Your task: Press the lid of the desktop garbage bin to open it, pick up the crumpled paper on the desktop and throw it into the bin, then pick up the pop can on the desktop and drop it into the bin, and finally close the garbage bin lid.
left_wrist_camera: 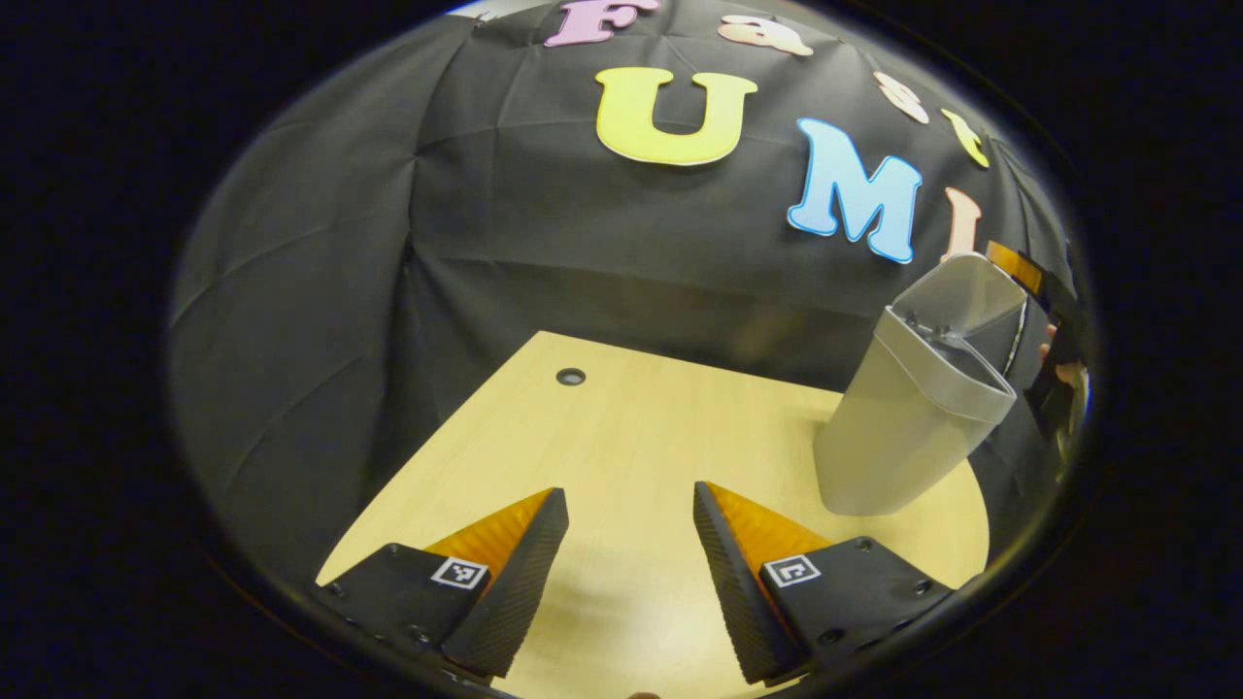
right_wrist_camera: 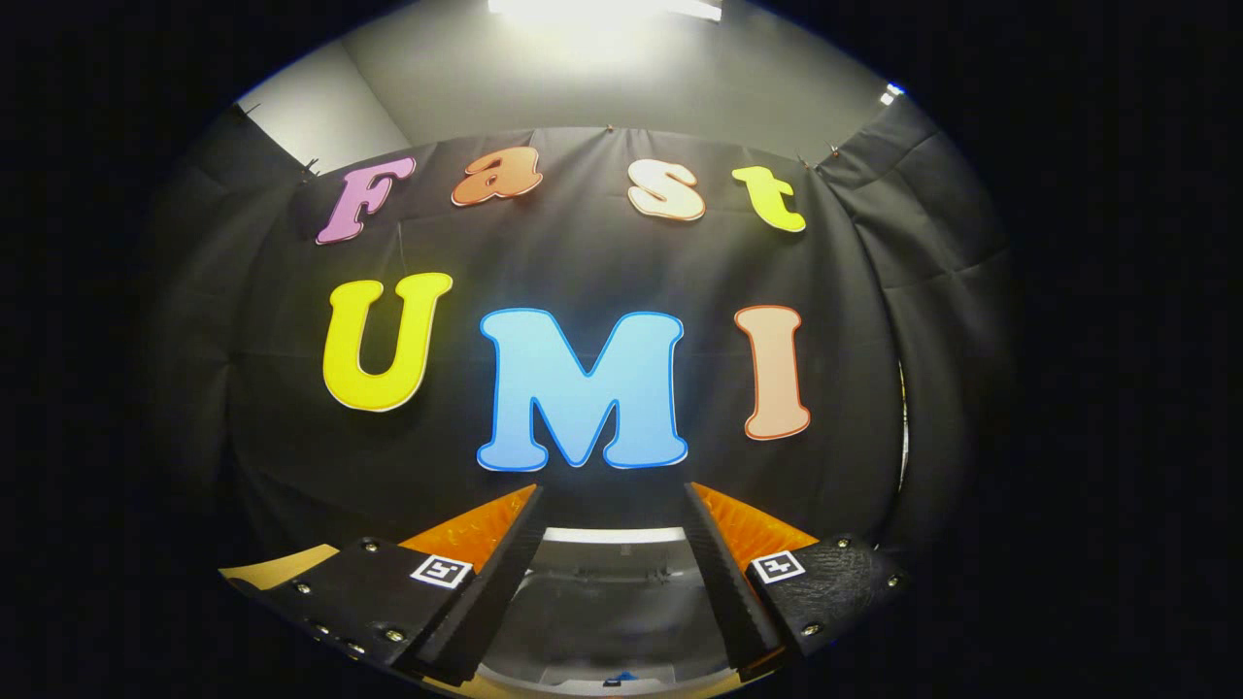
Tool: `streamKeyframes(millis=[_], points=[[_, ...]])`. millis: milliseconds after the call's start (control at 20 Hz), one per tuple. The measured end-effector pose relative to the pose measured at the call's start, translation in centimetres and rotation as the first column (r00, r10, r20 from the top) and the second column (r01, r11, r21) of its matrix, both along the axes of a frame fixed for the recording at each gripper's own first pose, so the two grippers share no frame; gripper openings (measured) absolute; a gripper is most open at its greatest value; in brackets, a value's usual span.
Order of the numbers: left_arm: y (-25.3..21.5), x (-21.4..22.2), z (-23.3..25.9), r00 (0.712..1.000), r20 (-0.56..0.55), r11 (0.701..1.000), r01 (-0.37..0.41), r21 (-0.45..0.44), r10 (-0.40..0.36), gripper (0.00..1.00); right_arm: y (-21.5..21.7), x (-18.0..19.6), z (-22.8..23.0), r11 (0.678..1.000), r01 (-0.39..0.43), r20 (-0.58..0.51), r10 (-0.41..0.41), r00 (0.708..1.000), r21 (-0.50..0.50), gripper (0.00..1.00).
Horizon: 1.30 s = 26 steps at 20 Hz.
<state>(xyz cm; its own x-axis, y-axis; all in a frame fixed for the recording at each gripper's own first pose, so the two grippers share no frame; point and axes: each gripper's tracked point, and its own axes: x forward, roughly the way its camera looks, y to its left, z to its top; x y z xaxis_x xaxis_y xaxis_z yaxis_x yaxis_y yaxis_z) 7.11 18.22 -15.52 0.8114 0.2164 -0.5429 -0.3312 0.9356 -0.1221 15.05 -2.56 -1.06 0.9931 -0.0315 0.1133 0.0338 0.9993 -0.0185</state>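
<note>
Both grippers' jaws released | left gripper low over table | right gripper above open bin

Wooden table bears the open bin

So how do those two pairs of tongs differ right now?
The left tongs hang over the bare wooden table, with the open bin off to their right. The right tongs point at the booth wall, poised over the grey bin lid just beyond their tips. Both are open, holding nothing.
</note>
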Motion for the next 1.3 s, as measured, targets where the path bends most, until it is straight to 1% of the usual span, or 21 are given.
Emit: streamKeyframes(millis=[50,100,150,200,300,350,400,450,500,550,600,700,900,950,1000,1150,1200,1250,1300], points=[[0.0,0.1,0.0,1.000,0.002,1.000,0.003,0.003,-0.003,0.88,-0.1,-0.6,-0.5,1.000,-0.002,-0.012,0.002,1.000,0.001,0.89],[-0.1,0.1,0.1,1.000,0.003,1.000,0.007,0.006,-0.007,0.91,0.0,-0.9,-0.9,1.000,-0.007,-0.029,0.007,1.000,-0.002,0.89],[-0.1,0.0,0.1,1.000,0.006,1.000,0.010,0.007,-0.010,0.88,0.2,-1.0,-1.5,1.000,-0.015,-0.057,0.015,0.998,-0.001,0.89],[-0.1,0.1,0.2,1.000,0.009,1.000,0.014,0.007,-0.014,0.91,0.2,-1.2,-2.2,1.000,-0.021,-0.091,0.022,0.996,0.006,0.89],[-0.1,0.0,0.1,1.000,0.010,1.000,0.018,0.007,-0.018,0.91,0.4,-1.3,-4.2,0.999,-0.030,-0.175,0.034,0.984,0.026,0.89],[-0.1,0.0,0.0,1.000,0.010,1.000,0.019,0.006,-0.019,0.88,0.4,-1.1,-5.7,0.999,-0.030,-0.236,0.036,0.971,0.029,0.89],[-0.2,0.1,0.0,1.000,0.010,1.000,0.020,0.007,-0.021,0.88,0.4,-1.0,-7.6,0.999,-0.028,-0.314,0.036,0.949,0.030,0.89],[-0.1,0.0,-0.1,1.000,0.012,1.000,0.022,0.008,-0.022,0.88,0.5,-1.3,-9.8,0.999,-0.031,-0.395,0.043,0.918,0.038,0.89],[-0.1,0.0,-0.1,1.000,0.013,1.000,0.023,0.009,-0.023,0.88,0.5,-1.5,-11.5,0.999,-0.027,-0.454,0.044,0.890,0.044,0.89],[0.0,0.0,-0.3,1.000,0.014,1.000,0.022,0.009,-0.022,0.88,0.5,-1.7,-12.4,0.999,-0.027,-0.484,0.045,0.874,0.044,0.89],[0.0,-0.1,-0.4,1.000,0.013,1.000,0.020,0.008,-0.020,0.88,0.4,-1.6,-11.4,0.999,-0.030,-0.445,0.038,0.895,0.026,0.90],[0.1,-0.1,-0.6,1.000,0.012,1.000,0.012,0.001,-0.012,0.88,0.5,-1.8,-12.0,1.000,-0.024,-0.448,0.021,0.894,0.000,0.89],[0.3,-0.1,-0.9,1.000,0.010,1.000,-0.003,-0.008,0.003,0.88,0.5,-1.8,-11.9,1.000,-0.019,-0.415,0.021,0.910,0.010,0.90],[0.4,-0.1,-1.0,1.000,0.008,1.000,-0.006,-0.009,0.007,0.91,0.5,-1.8,-11.8,1.000,-0.020,-0.406,0.022,0.913,0.008,0.90],[0.6,-0.1,-1.1,1.000,0.006,1.000,-0.011,-0.009,0.011,0.88,0.5,-1.7,-11.9,1.000,-0.018,-0.407,0.018,0.913,0.003,0.89],[0.8,-0.1,-1.4,1.000,0.006,1.000,-0.024,-0.016,0.024,0.88,0.5,-1.7,-12.0,1.000,0.001,-0.402,0.000,0.916,0.002,0.90],[0.8,-0.1,-1.5,1.000,0.006,0.999,-0.026,-0.020,0.026,0.91,0.6,-1.6,-12.0,1.000,0.005,-0.395,-0.003,0.919,0.005,0.90],[0.8,-0.1,-1.6,1.000,0.007,0.999,-0.026,-0.025,0.026,0.88,0.5,-1.7,-12.1,1.000,0.004,-0.389,-0.004,0.921,0.001,0.90],[0.8,-0.2,-1.7,1.000,0.008,0.999,-0.026,-0.029,0.026,0.88,0.6,-1.8,-12.3,1.000,-0.002,-0.380,-0.001,0.925,-0.008,0.91]])
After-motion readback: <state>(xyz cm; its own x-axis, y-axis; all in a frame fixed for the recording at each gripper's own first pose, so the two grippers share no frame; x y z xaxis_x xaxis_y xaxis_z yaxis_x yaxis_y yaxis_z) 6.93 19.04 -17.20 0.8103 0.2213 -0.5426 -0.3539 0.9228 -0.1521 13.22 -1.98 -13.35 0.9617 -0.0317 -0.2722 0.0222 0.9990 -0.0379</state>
